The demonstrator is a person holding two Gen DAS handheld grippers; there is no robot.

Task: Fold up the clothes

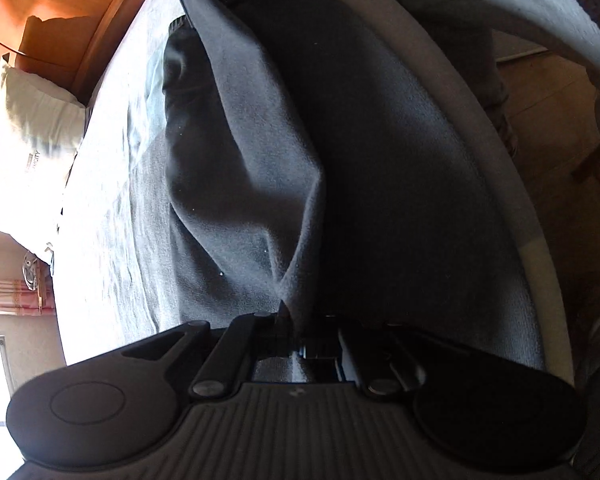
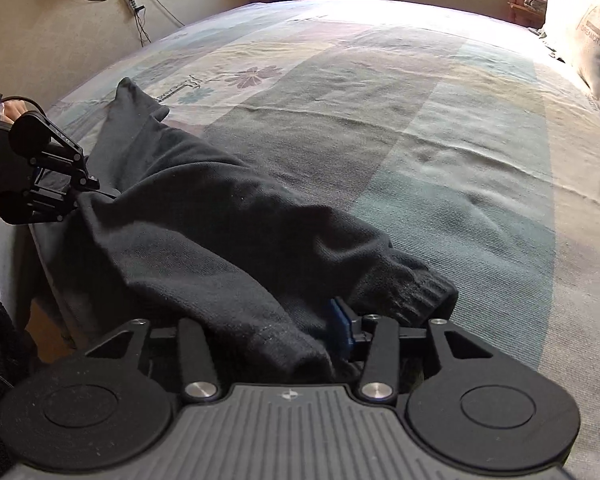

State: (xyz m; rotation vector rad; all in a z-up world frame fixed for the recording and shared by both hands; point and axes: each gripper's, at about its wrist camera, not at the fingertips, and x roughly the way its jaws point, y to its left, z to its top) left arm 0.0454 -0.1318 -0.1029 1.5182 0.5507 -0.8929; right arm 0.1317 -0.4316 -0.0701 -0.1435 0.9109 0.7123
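1. Folding barely started: dark sweater [image 2: 204,220] lies bunched near the bed [image 2: 420,140] edge, no clean fold visible yet.
2. Left gripper [image 2: 100,190] is clamped tight on a sweater edge, lifting it.
3. Right gripper [image 2: 300,344] jaws stand apart; fabric drapes between them, probably released, though the left finger is hidden.
4. Sweater looks thick knit, ribbed cuff [image 2: 416,292] by the right gripper, sleeve trailing toward the far side.
5. Left: flatten, square up, fold.

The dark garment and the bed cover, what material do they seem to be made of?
The dark garment looks like a soft matte knit, perhaps cotton or fleece: its cuff is ribbed and its surface slightly fuzzy. The bed cover looks like thin woven cloth, matte, with fine ribs, printed flowers and shallow wrinkles.
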